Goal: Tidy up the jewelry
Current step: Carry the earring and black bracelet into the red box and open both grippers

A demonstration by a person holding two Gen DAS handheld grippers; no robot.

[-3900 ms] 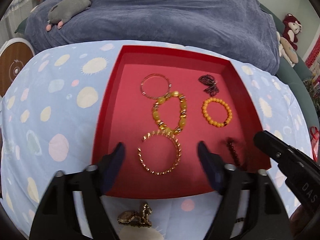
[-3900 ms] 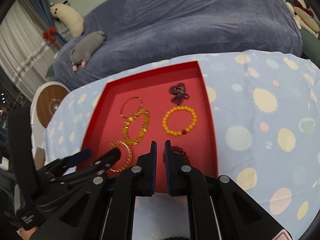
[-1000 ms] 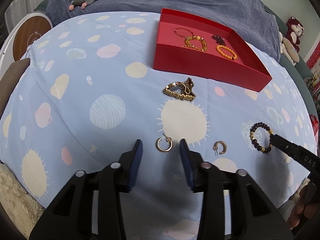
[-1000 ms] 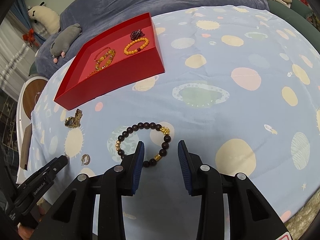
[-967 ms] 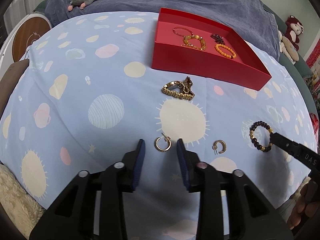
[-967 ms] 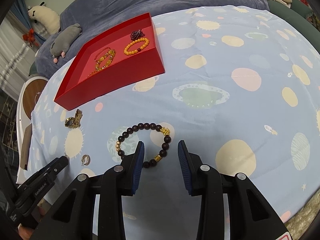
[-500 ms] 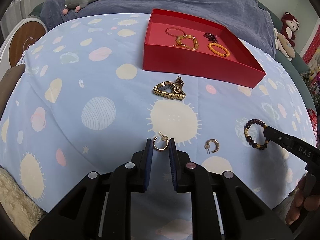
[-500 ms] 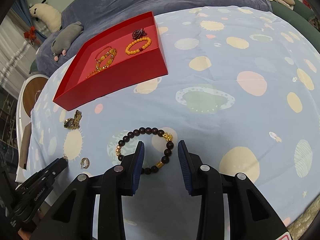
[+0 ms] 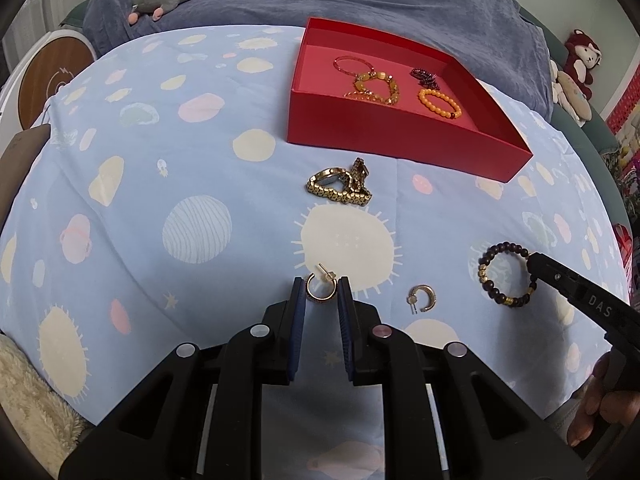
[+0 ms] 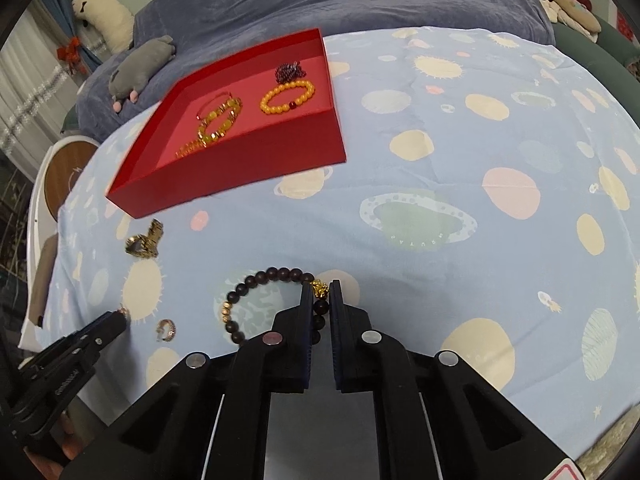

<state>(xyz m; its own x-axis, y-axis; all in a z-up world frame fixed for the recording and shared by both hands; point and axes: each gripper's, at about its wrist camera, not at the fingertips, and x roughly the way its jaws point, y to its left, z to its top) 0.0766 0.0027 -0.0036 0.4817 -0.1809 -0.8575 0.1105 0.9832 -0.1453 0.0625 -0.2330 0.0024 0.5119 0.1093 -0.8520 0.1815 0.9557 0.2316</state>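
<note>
Left gripper [image 9: 321,294]: jaws pinched the hoop earring [image 9: 320,289] edgewise, so the thin ring could lift off the cloth. Right gripper [image 10: 320,299]: jaws pressed shut on the bead bracelet [image 10: 276,300] at its gold charm. Both pieces lay on the bed, well short of the red tray [image 9: 400,140]. Second earring [image 9: 422,297] and watch [image 9: 340,188] lay loose, nearer the tray.

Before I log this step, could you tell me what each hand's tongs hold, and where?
Left tongs: gold hoop earring, by its sides. Right tongs: dark bead bracelet, beside its gold charm.
</note>
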